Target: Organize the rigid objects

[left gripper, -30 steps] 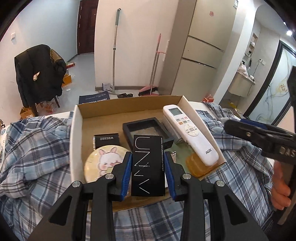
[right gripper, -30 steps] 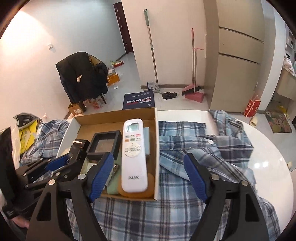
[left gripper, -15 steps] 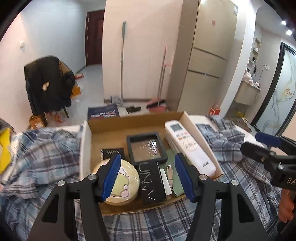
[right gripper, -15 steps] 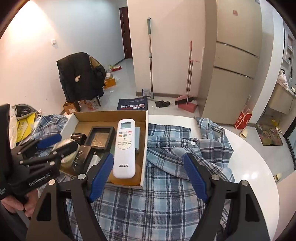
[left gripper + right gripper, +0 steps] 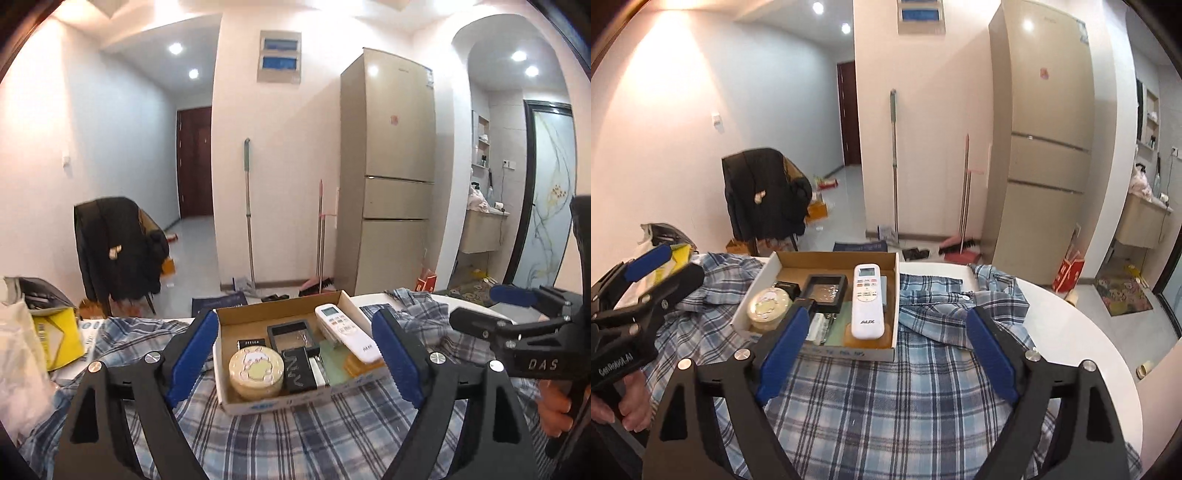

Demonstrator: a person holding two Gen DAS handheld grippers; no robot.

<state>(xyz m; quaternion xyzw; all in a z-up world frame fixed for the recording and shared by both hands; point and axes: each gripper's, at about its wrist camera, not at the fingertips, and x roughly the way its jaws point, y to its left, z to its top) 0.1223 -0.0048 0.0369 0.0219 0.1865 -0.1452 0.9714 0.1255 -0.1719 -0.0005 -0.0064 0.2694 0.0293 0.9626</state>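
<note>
Open cardboard box (image 5: 258, 404) rests on plaid cloth, contents packed flat. White AUX remote control (image 5: 347, 336) lies lengthwise along the right wall, its near end resting on an amber block (image 5: 360, 367). Black square frame case (image 5: 293, 334) sits centre-rear. Round cream tin with rabbit lid (image 5: 256, 373) occupies the near-left corner; small black box (image 5: 252, 344) just behind it. Black UNNY carton (image 5: 298, 370) lies beside the tin, near centre.
</note>
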